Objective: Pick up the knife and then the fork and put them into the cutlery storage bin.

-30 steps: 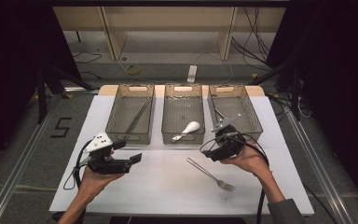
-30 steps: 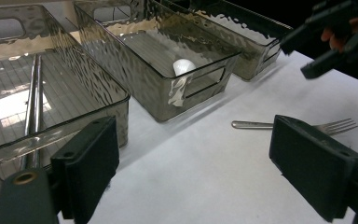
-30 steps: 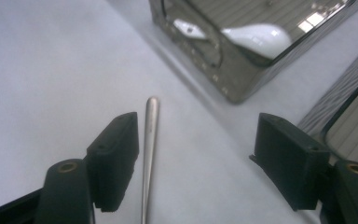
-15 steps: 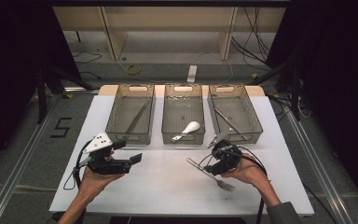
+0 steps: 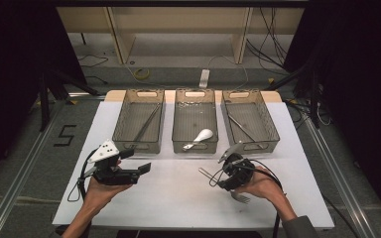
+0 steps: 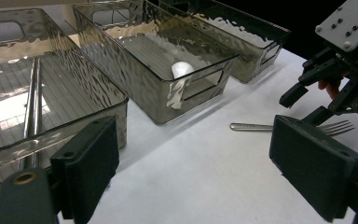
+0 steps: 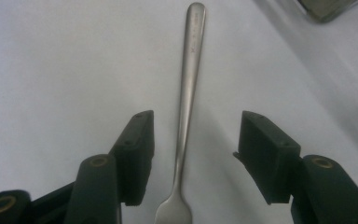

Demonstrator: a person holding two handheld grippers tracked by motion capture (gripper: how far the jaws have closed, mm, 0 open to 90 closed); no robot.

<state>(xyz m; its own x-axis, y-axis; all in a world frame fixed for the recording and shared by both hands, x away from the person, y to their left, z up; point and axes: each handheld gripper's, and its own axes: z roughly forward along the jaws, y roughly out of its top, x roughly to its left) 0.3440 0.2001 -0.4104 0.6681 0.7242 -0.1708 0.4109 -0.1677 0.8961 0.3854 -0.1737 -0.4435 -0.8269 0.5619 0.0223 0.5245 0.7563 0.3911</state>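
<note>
Steel thing in play: a slim silver metal fork (image 7: 185, 116) lying flat on the white surface (image 5: 178, 198), between the two black jaws of the right tool (image 7: 193, 154).
Right tool: held low over the fork; its jaws have just been closing, yet both pads stand clear of the handle, one on each side, so nothing is gripped.
Fork ends: the handle tip runs out ahead of the right tool's jaws, the tines lie back under its body; in the high view they peek out below the person's right hand (image 5: 260, 186).
Left tool (image 5: 141, 168): jaws spread wide and holding nothing, resting in the left hand (image 5: 99, 191), well apart from the fork.
Ahead of the left tool: three smoky clear plastic bins (image 5: 194, 124) in a row; the middle one holds a white spoon (image 5: 198, 138), the outer two hold thin metal utensils.
</note>
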